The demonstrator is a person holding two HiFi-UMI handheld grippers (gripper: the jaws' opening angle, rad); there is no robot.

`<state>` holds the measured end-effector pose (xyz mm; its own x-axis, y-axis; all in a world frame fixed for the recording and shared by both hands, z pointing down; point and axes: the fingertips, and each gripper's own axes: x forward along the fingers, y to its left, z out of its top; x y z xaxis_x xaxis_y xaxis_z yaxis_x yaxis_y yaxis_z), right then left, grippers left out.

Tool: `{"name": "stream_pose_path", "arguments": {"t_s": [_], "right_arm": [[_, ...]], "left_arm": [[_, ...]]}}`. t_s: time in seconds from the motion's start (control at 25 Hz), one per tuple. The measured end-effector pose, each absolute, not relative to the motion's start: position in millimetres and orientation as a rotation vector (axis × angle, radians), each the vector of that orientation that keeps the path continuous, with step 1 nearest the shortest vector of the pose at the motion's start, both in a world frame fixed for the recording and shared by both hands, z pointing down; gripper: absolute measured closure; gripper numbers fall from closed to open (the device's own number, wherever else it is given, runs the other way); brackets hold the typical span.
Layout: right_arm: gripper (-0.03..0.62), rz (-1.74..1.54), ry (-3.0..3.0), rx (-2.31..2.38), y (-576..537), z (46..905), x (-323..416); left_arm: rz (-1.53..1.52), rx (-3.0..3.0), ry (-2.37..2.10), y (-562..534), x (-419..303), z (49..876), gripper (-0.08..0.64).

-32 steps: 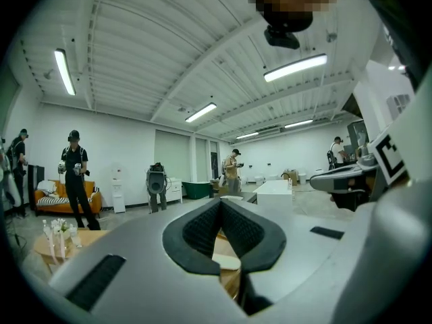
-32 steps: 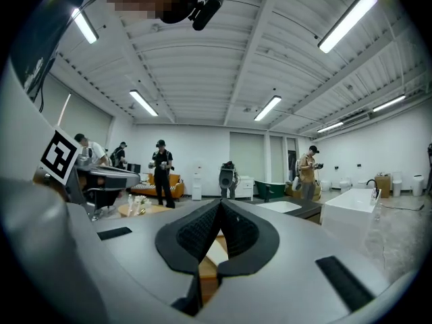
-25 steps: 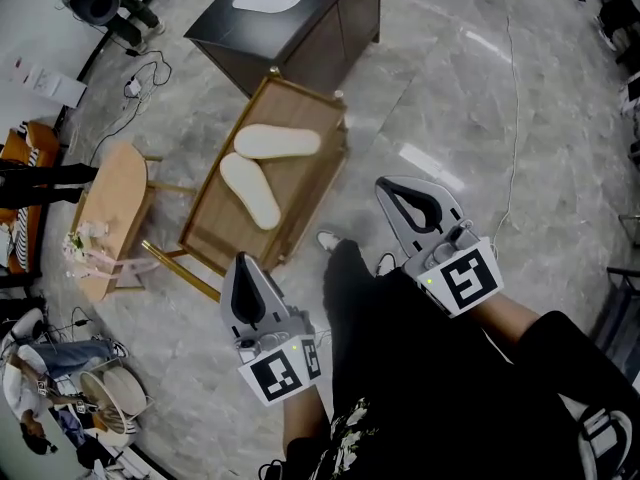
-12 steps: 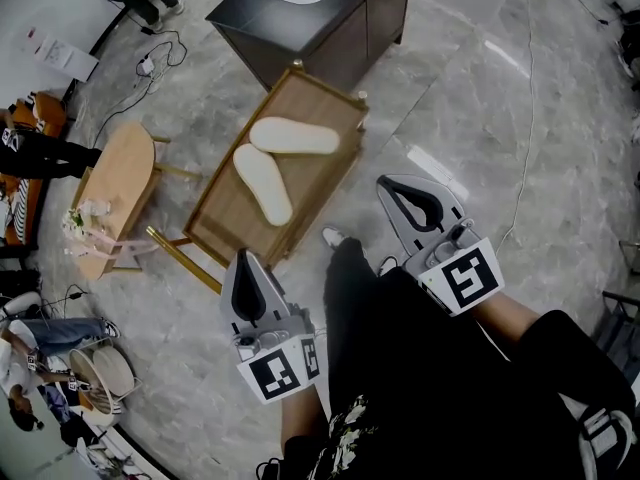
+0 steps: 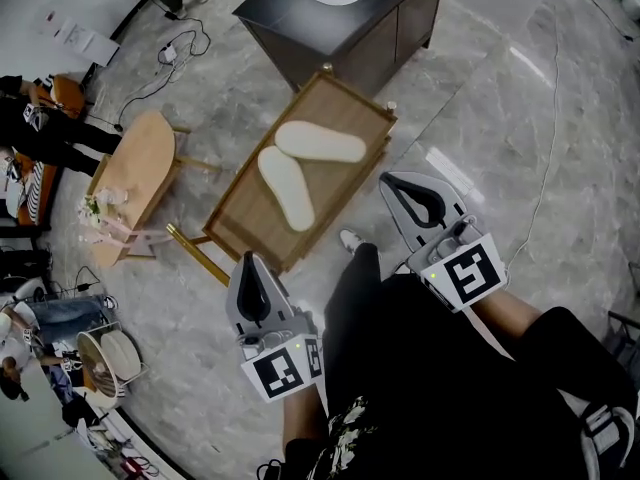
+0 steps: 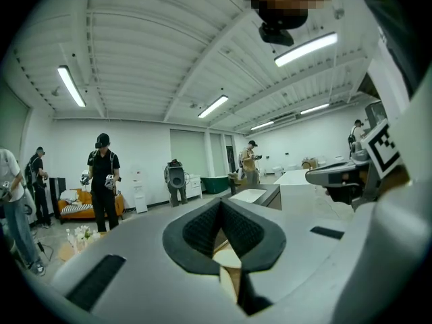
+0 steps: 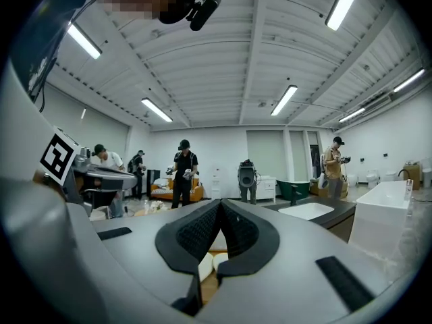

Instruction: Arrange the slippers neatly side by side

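The upper cream-white flat slipper [image 5: 320, 141] and the lower cream-white flat slipper [image 5: 287, 188] are plain, set against a honey-brown wooden tray counter [image 5: 240, 213] with brass-gold legs and a grey marble-veined floor [image 5: 480, 98]. At twelve o'clock, the boxy cabinet [image 5: 340, 43] is charcoal-black with a white top. The matt-grey plastic left gripper [image 5: 247, 263] and right gripper [image 5: 388, 183] have black ribbed fingers [image 6: 202, 231] and white cubes [image 5: 280, 368] printed with black square markers.
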<state>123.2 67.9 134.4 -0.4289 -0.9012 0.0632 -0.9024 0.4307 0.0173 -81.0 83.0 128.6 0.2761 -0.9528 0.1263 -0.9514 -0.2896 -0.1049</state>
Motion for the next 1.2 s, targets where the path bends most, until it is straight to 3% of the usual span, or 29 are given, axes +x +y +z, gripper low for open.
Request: {"name": "stream_pose_path", "arguments": {"t_s": [1.2], "right_arm": [[0.595,-0.096,-2.657,1.385,-42.3,119.3,54.4]], "left_arm": [[-0.052,-2.408,2.042,-5.2,-133.6,132.9,0.563]]}}
